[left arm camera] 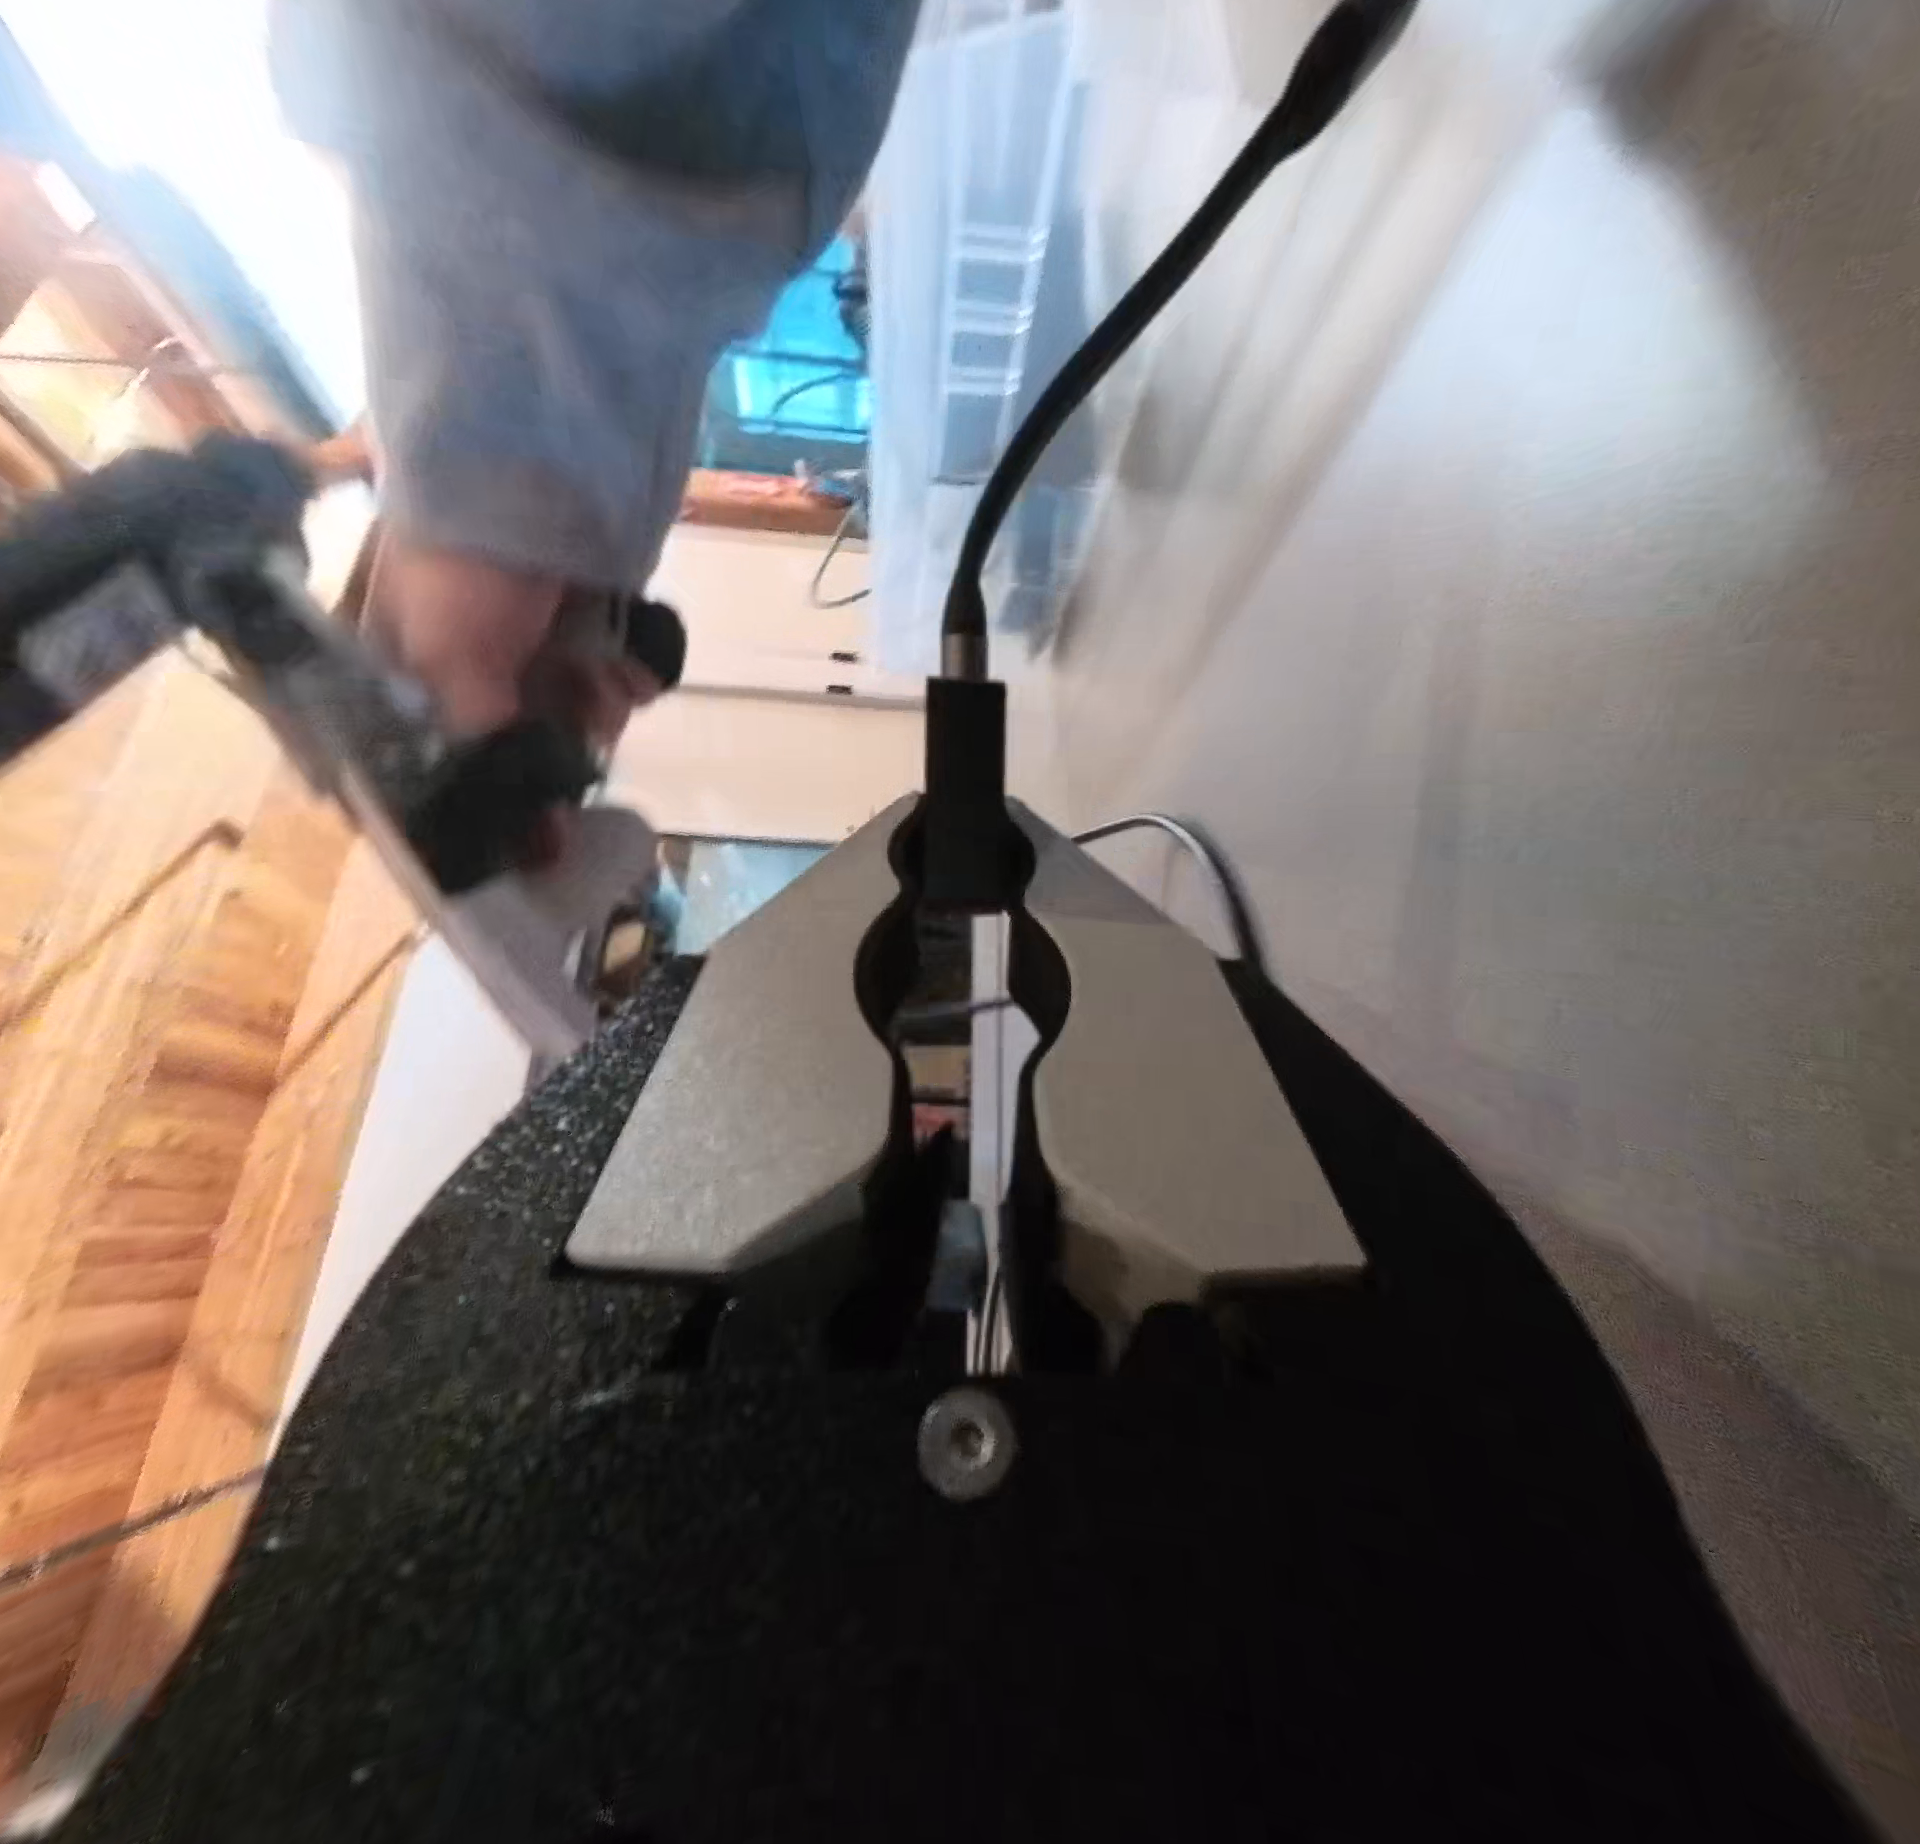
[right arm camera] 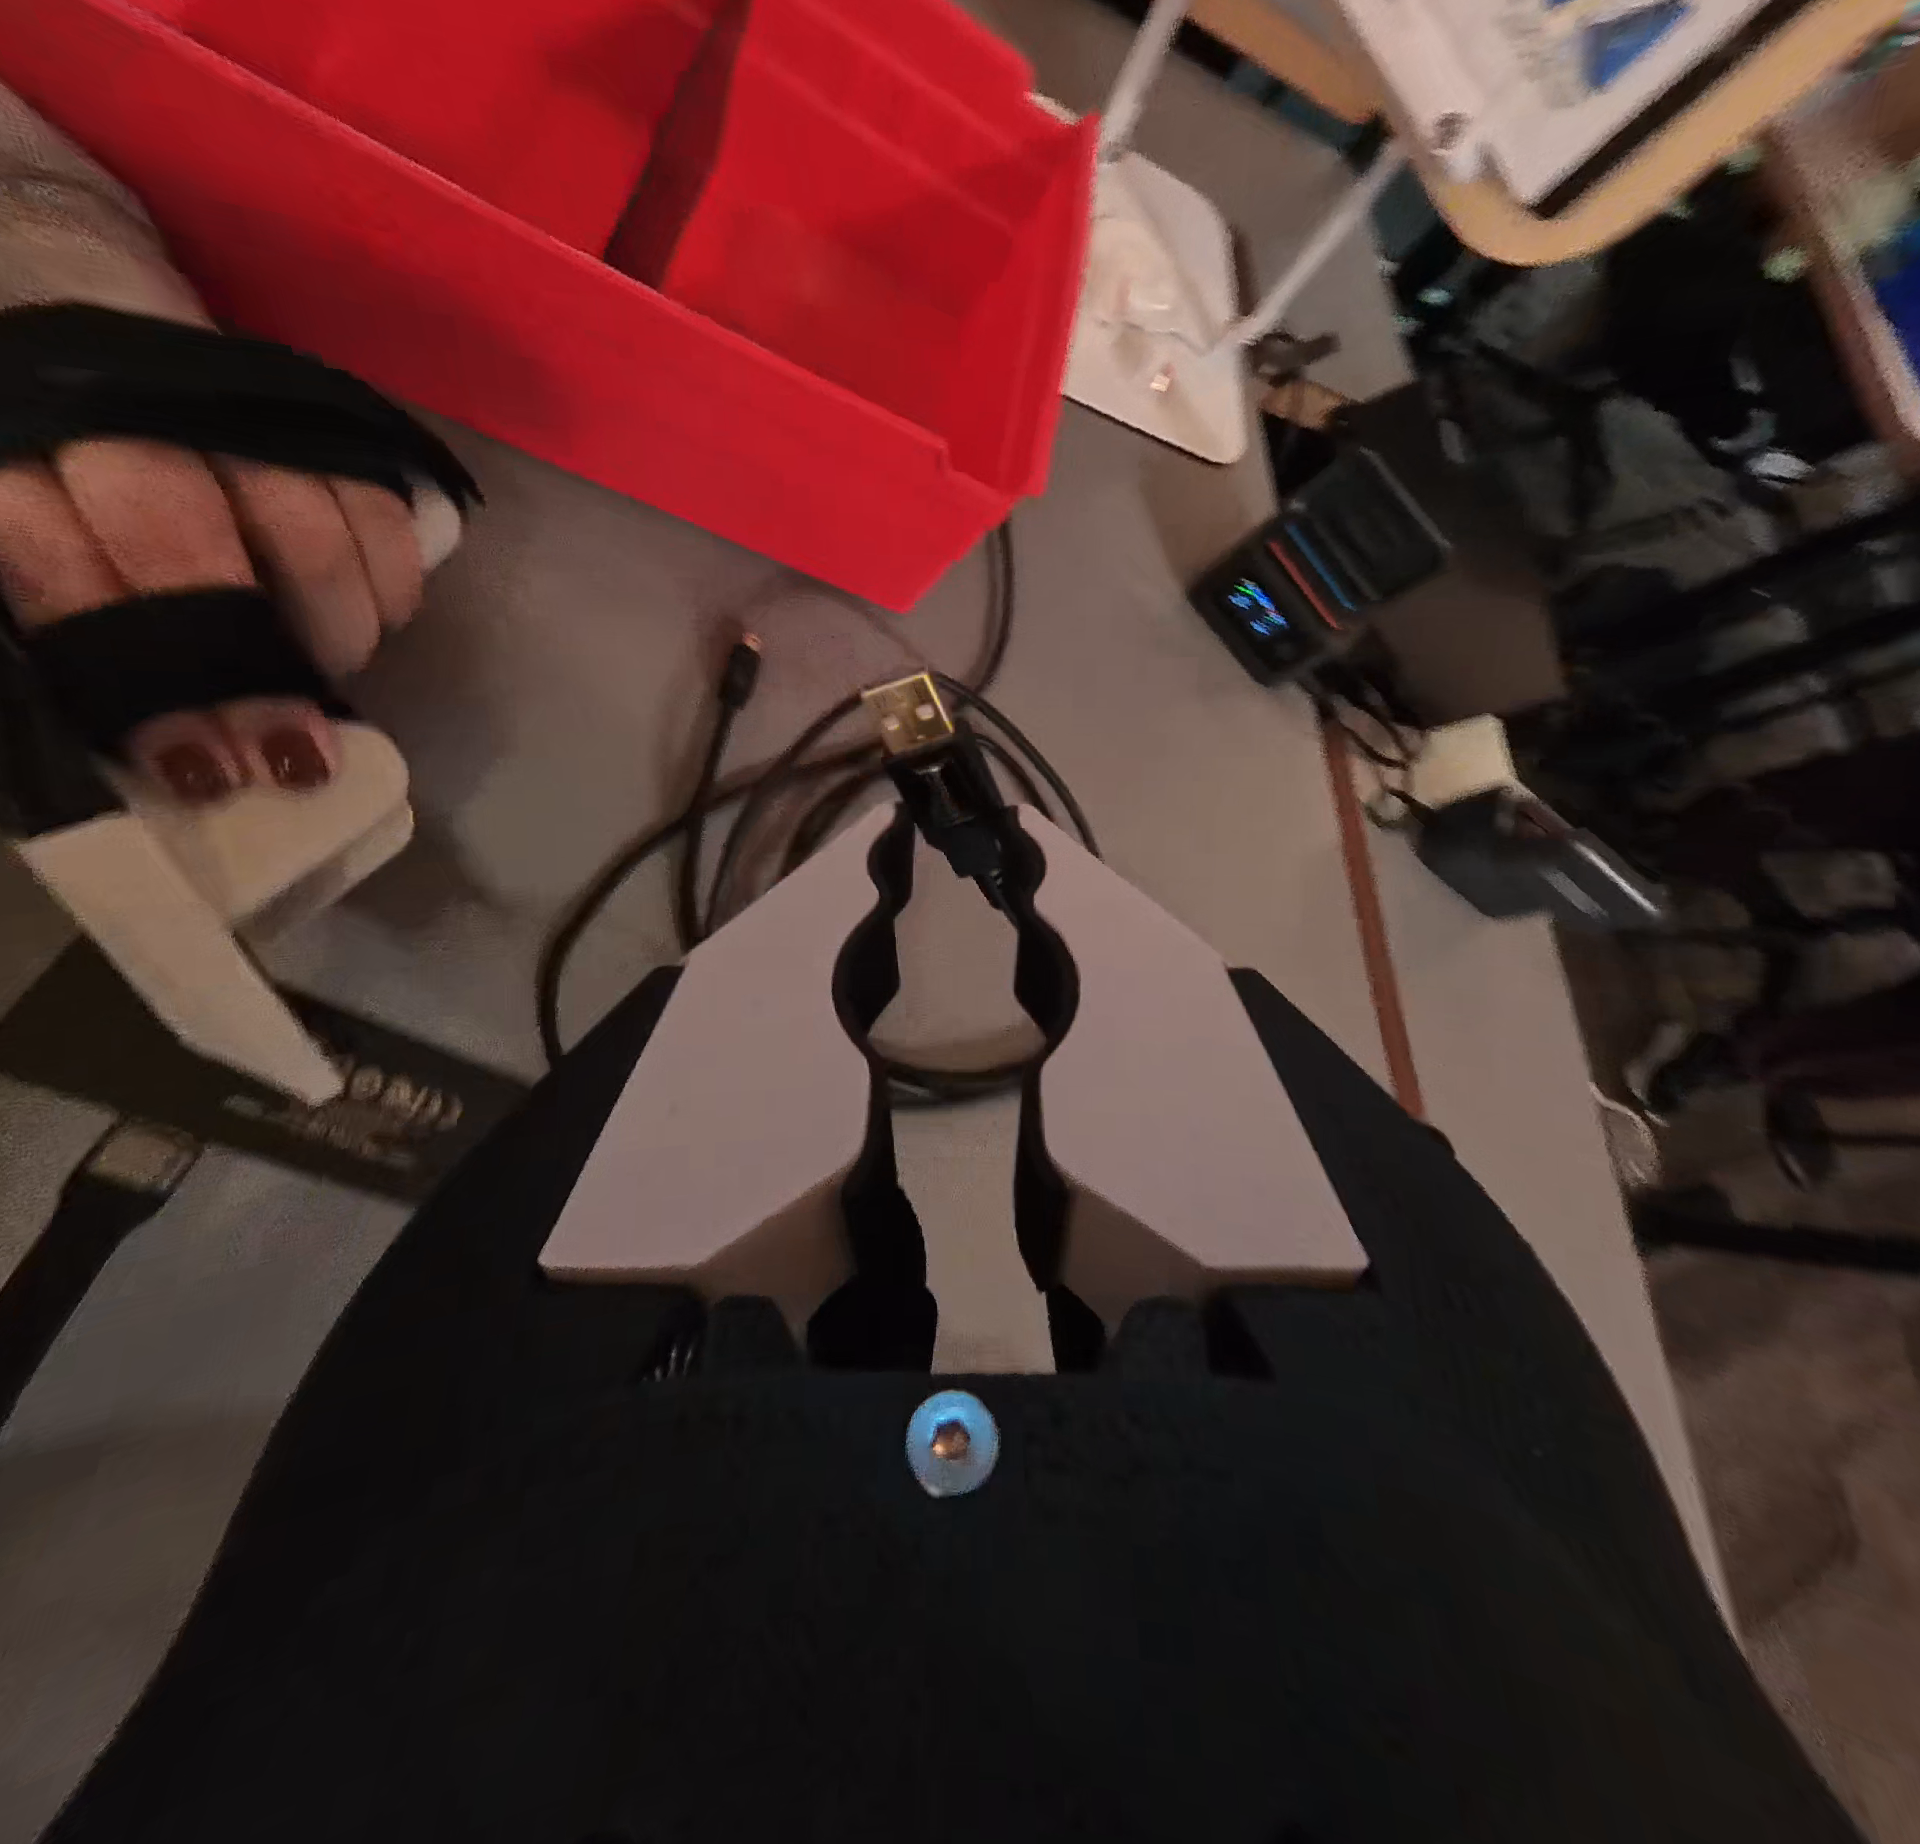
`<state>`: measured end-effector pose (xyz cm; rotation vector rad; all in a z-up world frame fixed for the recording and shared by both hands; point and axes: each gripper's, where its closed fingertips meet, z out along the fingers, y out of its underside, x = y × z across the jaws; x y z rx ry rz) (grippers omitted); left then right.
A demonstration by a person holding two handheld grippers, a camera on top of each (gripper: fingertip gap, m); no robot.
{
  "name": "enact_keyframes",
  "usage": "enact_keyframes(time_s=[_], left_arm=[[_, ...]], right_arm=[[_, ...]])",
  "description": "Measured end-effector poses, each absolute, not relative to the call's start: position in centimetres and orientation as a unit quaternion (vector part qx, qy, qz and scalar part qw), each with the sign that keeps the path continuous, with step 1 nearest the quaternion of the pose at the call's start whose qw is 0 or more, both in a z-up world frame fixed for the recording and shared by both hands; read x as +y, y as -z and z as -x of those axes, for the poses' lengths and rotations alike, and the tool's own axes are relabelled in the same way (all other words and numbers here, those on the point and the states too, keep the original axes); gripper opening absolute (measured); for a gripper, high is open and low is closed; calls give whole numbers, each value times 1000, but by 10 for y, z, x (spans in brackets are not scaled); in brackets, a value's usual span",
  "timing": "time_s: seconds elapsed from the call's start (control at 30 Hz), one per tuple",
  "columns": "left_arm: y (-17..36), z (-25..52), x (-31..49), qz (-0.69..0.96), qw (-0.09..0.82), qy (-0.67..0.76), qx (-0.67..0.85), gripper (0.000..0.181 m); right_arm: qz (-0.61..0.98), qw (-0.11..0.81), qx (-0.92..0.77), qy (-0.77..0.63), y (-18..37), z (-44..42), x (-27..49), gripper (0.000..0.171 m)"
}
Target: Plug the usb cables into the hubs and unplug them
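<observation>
In the left wrist view my left gripper (left arm camera: 966, 859) is shut on a black rectangular connector body (left arm camera: 966, 755). Its stiff black cable (left arm camera: 1101, 340) curves up to a thicker black end (left arm camera: 1361, 7); whether it is a hub I cannot tell. The right gripper (left arm camera: 499, 859) and a hand show blurred at the left. In the right wrist view my right gripper (right arm camera: 956, 838) is shut on the black body of a USB cable plug (right arm camera: 912, 719), whose gold metal end points forward. The cable (right arm camera: 623, 880) loops on the grey table below. A small loose connector (right arm camera: 746, 651) lies nearby.
A red divided bin (right arm camera: 582, 340) stands on the table just beyond the plug. A gloved hand holding the left gripper (right arm camera: 208, 859) is at the left. A white stand base (right arm camera: 1153, 340), a small black device with a lit screen (right arm camera: 1309, 579) and cables lie to the right.
</observation>
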<state>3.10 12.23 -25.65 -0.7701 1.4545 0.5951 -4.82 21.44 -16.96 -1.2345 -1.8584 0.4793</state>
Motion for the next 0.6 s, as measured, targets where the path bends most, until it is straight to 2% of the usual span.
enact_keyframes(time_s=[0.13, 0.2, 0.3, 0.43, 0.6], left_arm=[[229, -11, 133, 396, 695, -225, 555, 8], [213, -3, 134, 431, 732, -155, 504, 8], [197, 5, 128, 452, 766, -26, 457, 8], [185, 18, 128, 463, 782, 29, 416, 8], [187, 23, 129, 474, 780, 40, 408, 8]], right_arm=[[517, 527, -667, -97, 132, 3, 237, 14], [514, 603, -609, -39, 107, -18, 245, 15], [502, 653, -567, 19, 90, -39, 234, 15], [498, 658, -563, 44, 92, -48, 208, 14], [538, 619, -572, 2, 109, -53, 186, 15]])
